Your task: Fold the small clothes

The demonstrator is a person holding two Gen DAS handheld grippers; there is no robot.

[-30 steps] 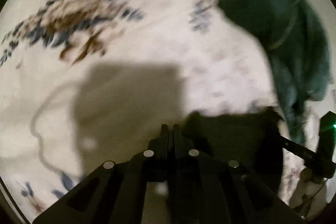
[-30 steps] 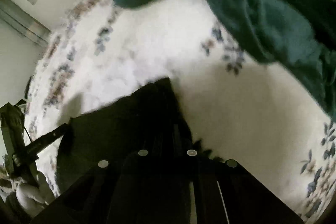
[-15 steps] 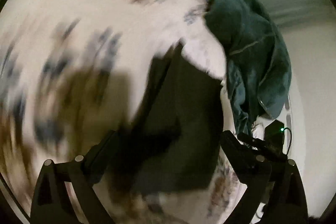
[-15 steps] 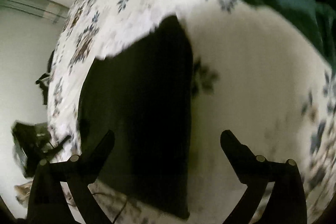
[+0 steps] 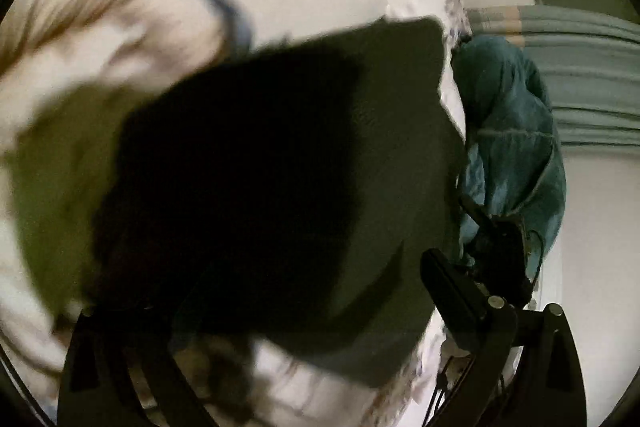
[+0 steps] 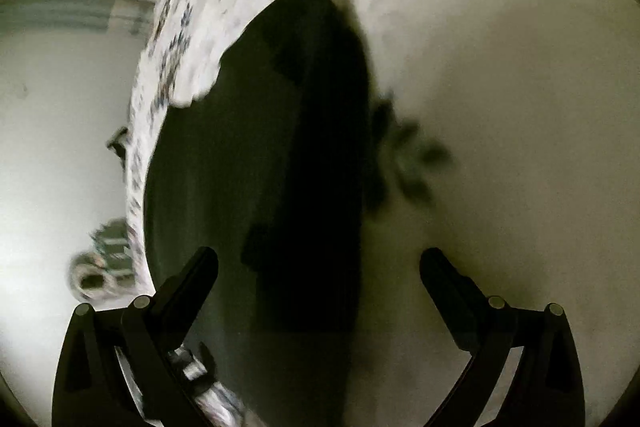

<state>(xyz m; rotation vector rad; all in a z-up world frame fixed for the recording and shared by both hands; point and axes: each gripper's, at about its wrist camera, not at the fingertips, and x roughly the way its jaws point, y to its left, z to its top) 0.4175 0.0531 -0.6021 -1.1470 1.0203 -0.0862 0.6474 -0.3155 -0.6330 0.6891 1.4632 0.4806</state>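
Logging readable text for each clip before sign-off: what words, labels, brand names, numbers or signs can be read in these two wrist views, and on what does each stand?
None can be read.
Dark garment: no label, tag or print shows; the left view is blurred.
Floral bedspread: flower pattern only, no lettering.
Teal garment: plain, no text.
Left gripper and right gripper: black fingers, no markings visible.

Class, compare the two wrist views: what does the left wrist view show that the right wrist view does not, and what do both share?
Only the left wrist view shows the bunched teal garment at the bed's edge. Only the right wrist view shows a small blurred object on the floor. Both show the dark garment lying on the floral bedspread, with each view's tongs open: left tongs, right tongs.
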